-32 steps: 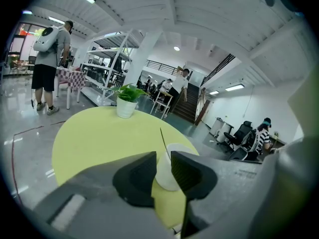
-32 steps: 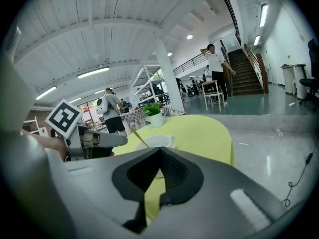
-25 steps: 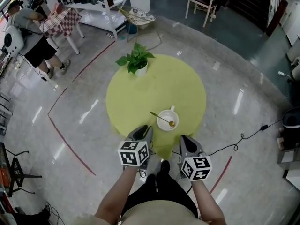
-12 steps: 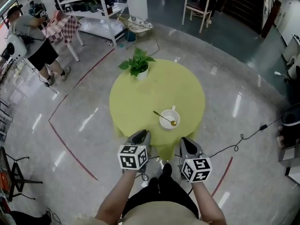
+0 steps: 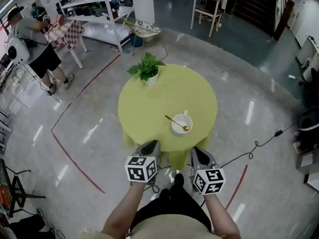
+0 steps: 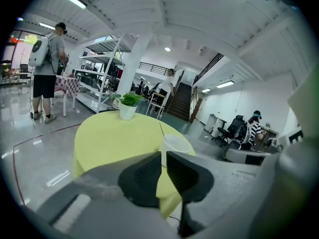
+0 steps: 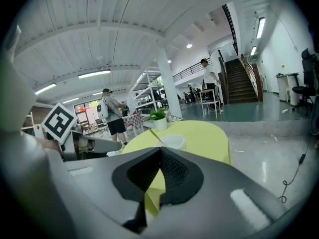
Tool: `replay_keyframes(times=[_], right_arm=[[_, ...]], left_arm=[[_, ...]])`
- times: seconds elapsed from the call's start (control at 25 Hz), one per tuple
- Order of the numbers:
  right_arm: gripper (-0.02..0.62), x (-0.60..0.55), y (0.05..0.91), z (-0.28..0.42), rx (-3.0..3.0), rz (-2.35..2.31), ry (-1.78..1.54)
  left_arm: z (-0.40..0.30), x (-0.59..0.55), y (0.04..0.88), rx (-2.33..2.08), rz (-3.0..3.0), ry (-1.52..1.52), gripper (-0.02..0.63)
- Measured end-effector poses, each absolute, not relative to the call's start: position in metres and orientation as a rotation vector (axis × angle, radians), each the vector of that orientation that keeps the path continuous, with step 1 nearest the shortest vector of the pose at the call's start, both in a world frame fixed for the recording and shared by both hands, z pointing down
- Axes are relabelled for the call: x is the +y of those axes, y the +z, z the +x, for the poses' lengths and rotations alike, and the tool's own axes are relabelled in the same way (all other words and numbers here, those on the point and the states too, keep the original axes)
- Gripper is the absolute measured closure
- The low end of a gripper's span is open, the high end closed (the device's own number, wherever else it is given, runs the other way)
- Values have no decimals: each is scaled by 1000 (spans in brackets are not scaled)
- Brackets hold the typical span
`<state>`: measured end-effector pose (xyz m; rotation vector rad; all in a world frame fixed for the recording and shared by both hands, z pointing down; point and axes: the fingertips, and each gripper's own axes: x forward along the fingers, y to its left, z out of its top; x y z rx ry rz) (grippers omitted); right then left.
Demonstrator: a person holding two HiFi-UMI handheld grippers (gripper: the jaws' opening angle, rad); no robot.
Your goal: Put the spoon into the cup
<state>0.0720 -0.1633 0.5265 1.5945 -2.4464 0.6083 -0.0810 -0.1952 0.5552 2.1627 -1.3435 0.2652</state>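
A white cup [image 5: 182, 124] stands near the front edge of the round yellow-green table [image 5: 149, 108]. A gold spoon [image 5: 176, 121] rests in the cup, bowl inside and handle slanting out to the upper left. My left gripper [image 5: 151, 145] and right gripper [image 5: 198, 151] hang below the table's edge, short of the cup, both shut and empty. In the left gripper view the cup [image 6: 175, 144] shows just past the left gripper [image 6: 164, 156]. In the right gripper view the cup [image 7: 172, 142] and spoon handle [image 7: 155, 136] lie beyond the right gripper [image 7: 160, 151].
A potted plant [image 5: 148, 68] stands at the table's far edge. On the floor are a red line [image 5: 75, 156] at left and a black cable [image 5: 254, 146] at right. A person [image 5: 35, 39], shelves [image 5: 107, 11] and a chair [image 5: 205, 9] are farther back.
The table and cup look slightly farther away and higher in the head view; I have drawn back a little. Both grippers remain shut in front of my body.
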Motion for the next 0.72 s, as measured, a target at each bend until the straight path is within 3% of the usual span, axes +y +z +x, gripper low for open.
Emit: replay_keyframes(times=[0.72], right_arm=[[595, -129, 510, 60, -2473, 1615, 561]], left_arm=[[-82, -160, 534, -1271, 2261, 215, 604]])
